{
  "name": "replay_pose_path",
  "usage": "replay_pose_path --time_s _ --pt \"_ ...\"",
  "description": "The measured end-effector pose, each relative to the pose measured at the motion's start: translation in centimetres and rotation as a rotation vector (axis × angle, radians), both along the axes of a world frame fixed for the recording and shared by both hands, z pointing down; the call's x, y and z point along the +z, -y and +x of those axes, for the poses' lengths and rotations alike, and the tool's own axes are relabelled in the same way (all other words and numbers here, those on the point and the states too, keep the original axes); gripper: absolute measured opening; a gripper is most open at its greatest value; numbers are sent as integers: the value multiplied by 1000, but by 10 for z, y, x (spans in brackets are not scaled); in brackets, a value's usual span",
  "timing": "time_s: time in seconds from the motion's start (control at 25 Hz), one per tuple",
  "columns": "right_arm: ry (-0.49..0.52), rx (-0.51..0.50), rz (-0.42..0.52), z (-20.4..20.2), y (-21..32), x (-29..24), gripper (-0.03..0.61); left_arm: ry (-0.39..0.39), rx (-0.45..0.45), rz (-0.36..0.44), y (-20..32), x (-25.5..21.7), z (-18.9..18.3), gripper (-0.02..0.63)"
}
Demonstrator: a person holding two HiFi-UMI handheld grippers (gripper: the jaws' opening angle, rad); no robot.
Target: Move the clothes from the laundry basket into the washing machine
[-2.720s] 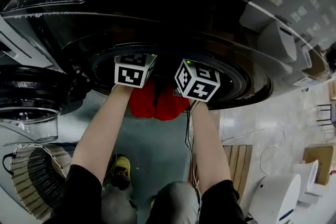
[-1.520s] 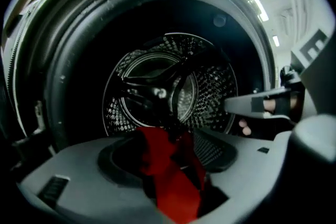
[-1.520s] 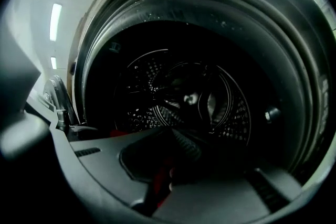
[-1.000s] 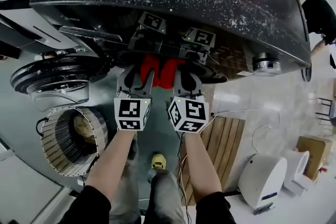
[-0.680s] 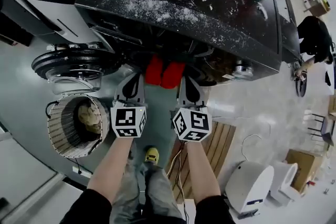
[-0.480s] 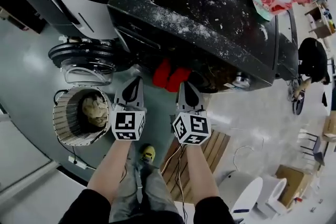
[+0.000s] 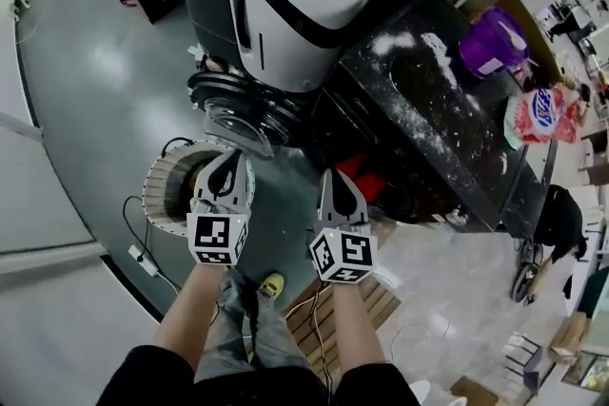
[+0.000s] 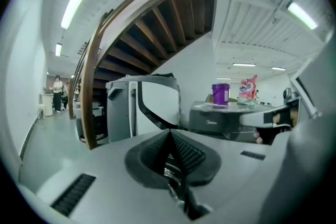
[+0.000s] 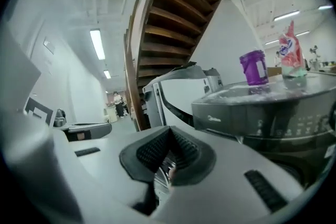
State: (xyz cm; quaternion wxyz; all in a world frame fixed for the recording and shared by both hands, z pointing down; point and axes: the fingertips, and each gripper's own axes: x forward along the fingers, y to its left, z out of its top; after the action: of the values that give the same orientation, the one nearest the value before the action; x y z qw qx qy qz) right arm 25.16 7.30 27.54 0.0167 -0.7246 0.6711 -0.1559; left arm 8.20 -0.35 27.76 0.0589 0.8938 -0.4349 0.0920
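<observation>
The laundry basket [image 7: 162, 190] sits left of centre, partly under the left gripper [image 7: 226, 163] (clenched shut, empty). The right gripper [image 7: 334, 178], likewise clenched on nothing, is mid-frame, just left of the red clothes [image 7: 367, 180] at the mouth of the washing machine [image 7: 428, 119].

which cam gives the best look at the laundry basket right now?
Head view. It sees the laundry basket from above, on the floor beside the open washer door, though the left gripper covers part of it. Both gripper views look out across the room and show none of it.
</observation>
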Motion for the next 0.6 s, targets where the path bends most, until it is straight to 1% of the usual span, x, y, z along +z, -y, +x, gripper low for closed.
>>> replay_pose_path --time_s 0.16,0.28,0.44,0.6 --pt "-6 -66 31 -54 24 -45 5 7 -68 57 12 -53 -71 11" --pt "-23 -123 47 -96 40 -78 5 -2 -106 85 14 -87 -123 11" --pt "-25 -183 62 -145 53 -116 5 4 -192 93 15 -117 -190 11" --pt "-84 -230 74 -186 54 -145 5 -12 -241 113 15 -146 -243 11"
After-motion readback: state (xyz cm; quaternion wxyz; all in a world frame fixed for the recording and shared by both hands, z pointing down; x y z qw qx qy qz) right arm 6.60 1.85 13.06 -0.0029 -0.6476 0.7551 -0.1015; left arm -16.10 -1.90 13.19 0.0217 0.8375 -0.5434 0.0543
